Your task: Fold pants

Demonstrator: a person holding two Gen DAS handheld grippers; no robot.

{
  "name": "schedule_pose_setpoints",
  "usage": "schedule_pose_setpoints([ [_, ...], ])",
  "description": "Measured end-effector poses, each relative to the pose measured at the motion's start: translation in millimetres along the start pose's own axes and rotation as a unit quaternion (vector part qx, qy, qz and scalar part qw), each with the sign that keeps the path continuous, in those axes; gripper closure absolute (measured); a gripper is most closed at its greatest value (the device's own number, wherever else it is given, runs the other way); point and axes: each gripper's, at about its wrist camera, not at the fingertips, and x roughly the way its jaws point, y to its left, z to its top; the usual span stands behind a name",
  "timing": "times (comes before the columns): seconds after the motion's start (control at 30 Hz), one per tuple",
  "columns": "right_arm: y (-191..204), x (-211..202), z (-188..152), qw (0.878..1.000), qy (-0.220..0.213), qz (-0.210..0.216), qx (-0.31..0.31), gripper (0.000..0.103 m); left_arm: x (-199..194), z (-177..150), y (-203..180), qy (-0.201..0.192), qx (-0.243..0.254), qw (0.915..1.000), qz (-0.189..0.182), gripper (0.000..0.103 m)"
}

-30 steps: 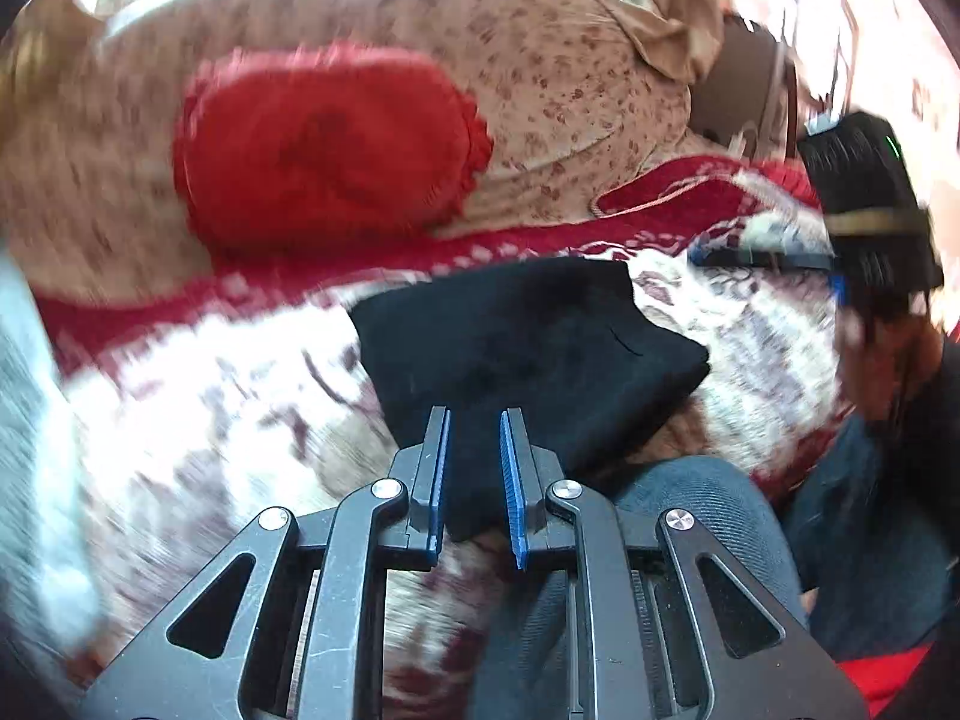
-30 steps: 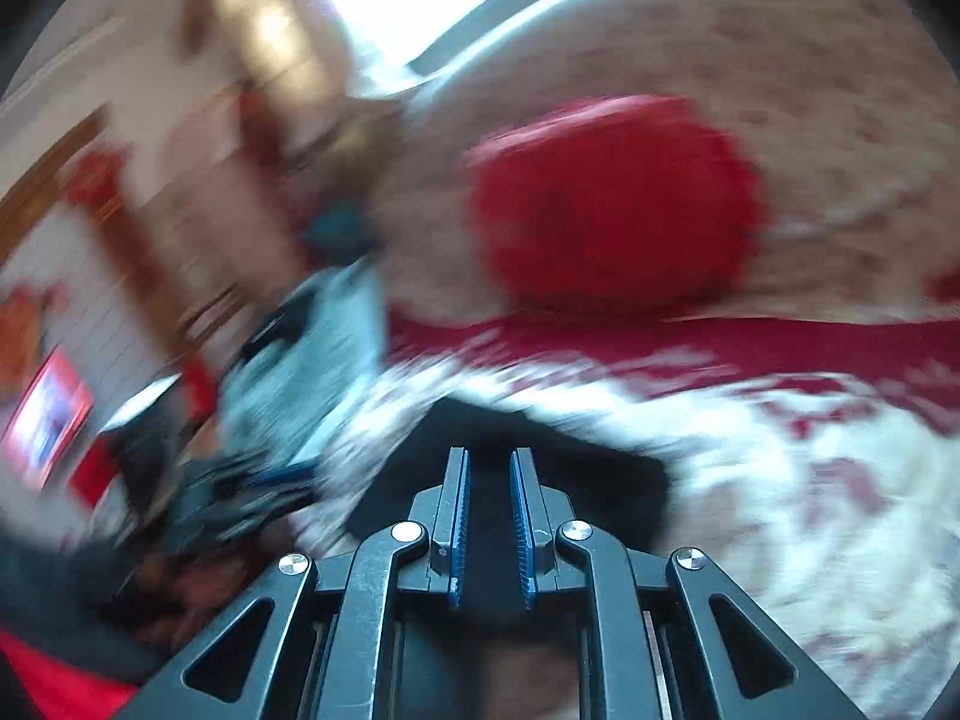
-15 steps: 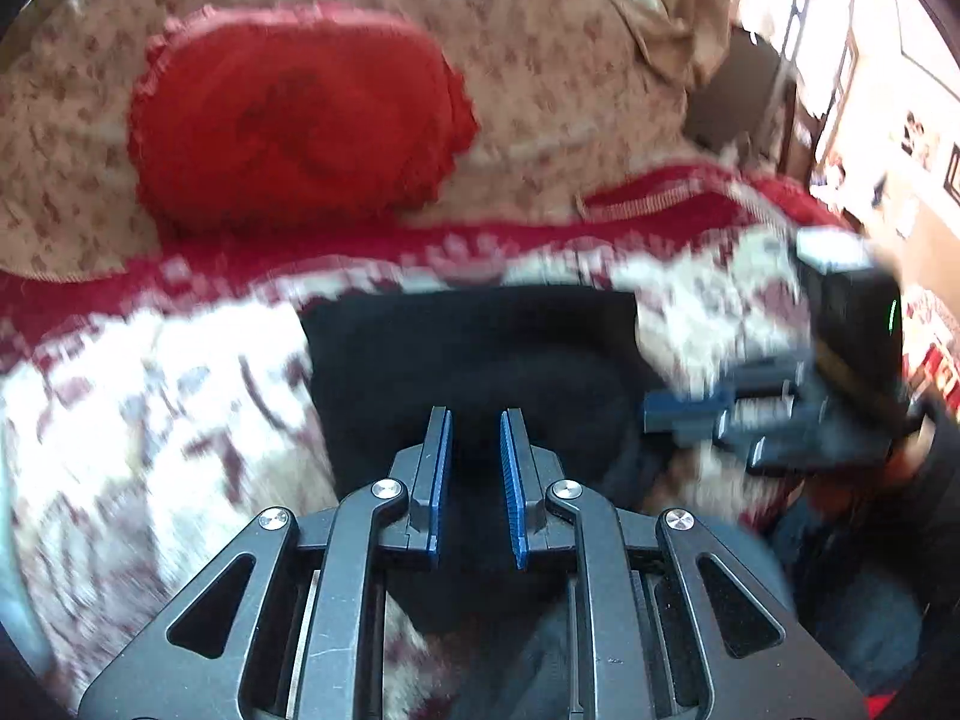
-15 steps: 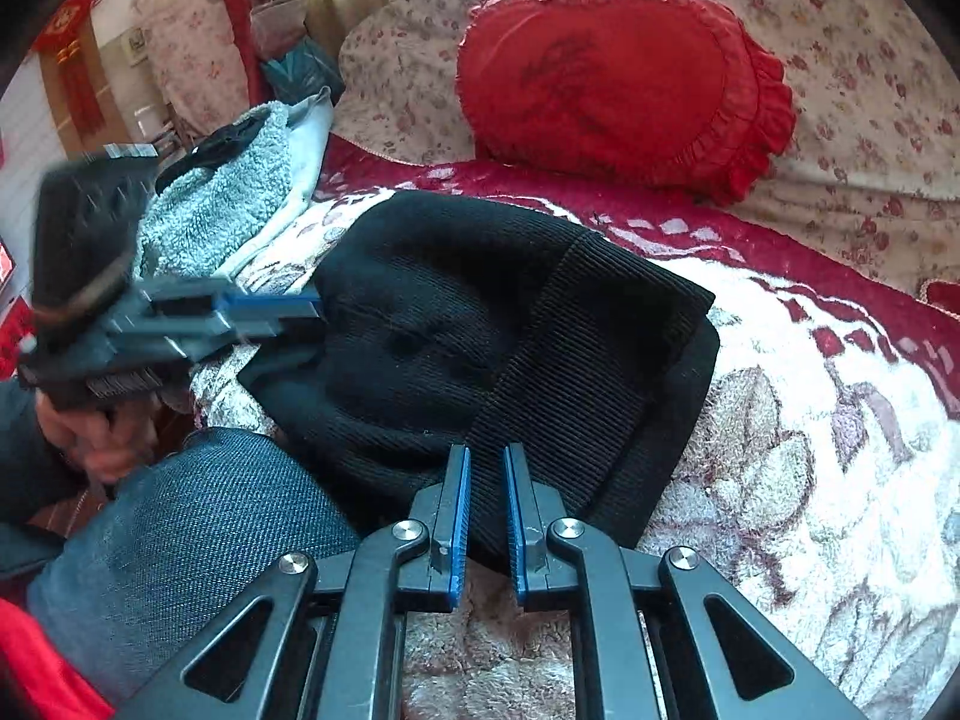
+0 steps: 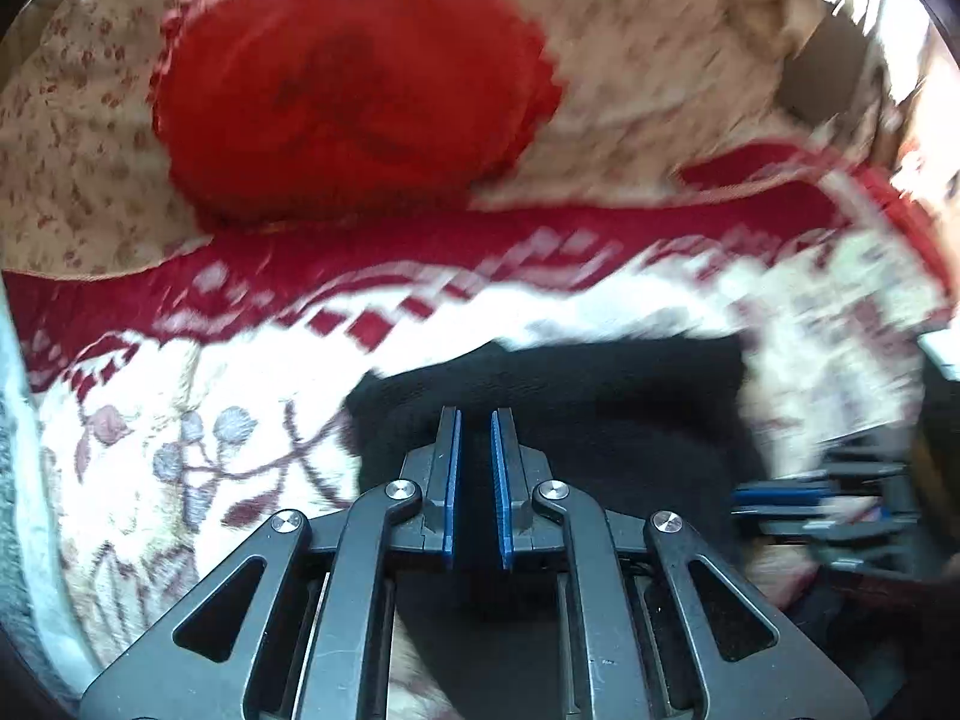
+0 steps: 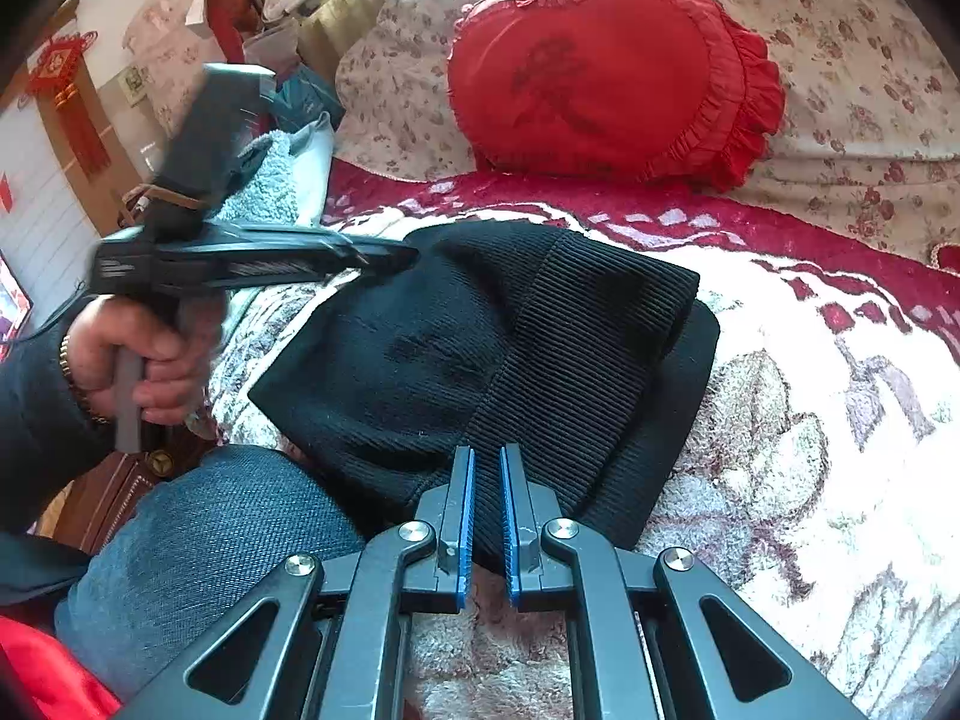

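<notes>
Black pants [image 6: 480, 348] lie folded into a compact stack on the bed's blanket [image 6: 810, 420], near my knee. Both my grippers, left [image 5: 476, 420] & right [image 6: 486, 459], hover w/ fingers slightly apart, pinching nothing. Folding looks abt done.

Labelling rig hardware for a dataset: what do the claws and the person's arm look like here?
Each claw has dark grey metal linkage arms with silver rivets and blue ribbed pads. The left claw has a grey pistol handle; the hand holding it shows a dark sleeve and gold bracelet.
</notes>
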Motion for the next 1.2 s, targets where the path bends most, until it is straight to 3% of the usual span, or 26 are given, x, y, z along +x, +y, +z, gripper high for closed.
schedule_pose_setpoints([
  [0.13,0,-12,5,1.000,-0.011,0.022,0.012,0.095,-15,-14,-5,-0.014,-0.011,0.9993,-0.033,0.096],
  [0.23,-4,-33,20,0.996,-0.083,-0.009,0.023,0.092,10,-24,-12,0.018,-0.014,0.9983,-0.053,0.096],
  [0.3,-6,-32,34,0.994,-0.105,-0.030,0.021,0.092,24,-28,-13,0.028,-0.024,0.9978,-0.055,0.096],
  [0.37,-10,-13,43,0.994,-0.092,-0.059,0.001,0.092,27,-25,-10,0.031,-0.025,0.9971,-0.065,0.096],
  [0.4,-20,11,43,0.994,-0.047,-0.103,0.001,0.092,29,-24,-10,0.032,-0.026,0.9969,-0.067,0.095],
  [0.43,-29,26,41,0.993,-0.023,-0.119,0.011,0.093,29,-25,-10,0.032,-0.027,0.9969,-0.067,0.095],
  [0.47,-35,27,39,0.992,-0.052,-0.110,0.023,0.092,29,-25,-10,0.031,-0.027,0.9968,-0.068,0.095],
  [0.7,-29,17,44,0.992,-0.056,-0.113,0.031,0.092,22,-22,-17,0.025,-0.002,0.9982,-0.054,0.096],
  [0.83,-4,-7,54,0.990,-0.114,-0.085,-0.004,0.092,21,-27,-22,0.018,0.006,0.9985,-0.051,0.095],
  [0.9,11,13,61,0.991,-0.088,-0.092,-0.035,0.092,27,-27,-21,0.021,0.005,0.9985,-0.050,0.095],
  [0.97,8,46,60,0.992,-0.033,-0.117,-0.042,0.092,29,-24,-20,0.026,0.004,0.9984,-0.050,0.095],
  [1.07,-10,42,65,0.995,-0.047,-0.082,0.012,0.095,20,-14,-23,0.019,0.013,0.9984,-0.052,0.095],
  [1.2,-5,-2,52,0.992,-0.099,-0.079,0.015,0.094,11,6,-31,0.008,0.020,0.9969,-0.076,0.095],
])
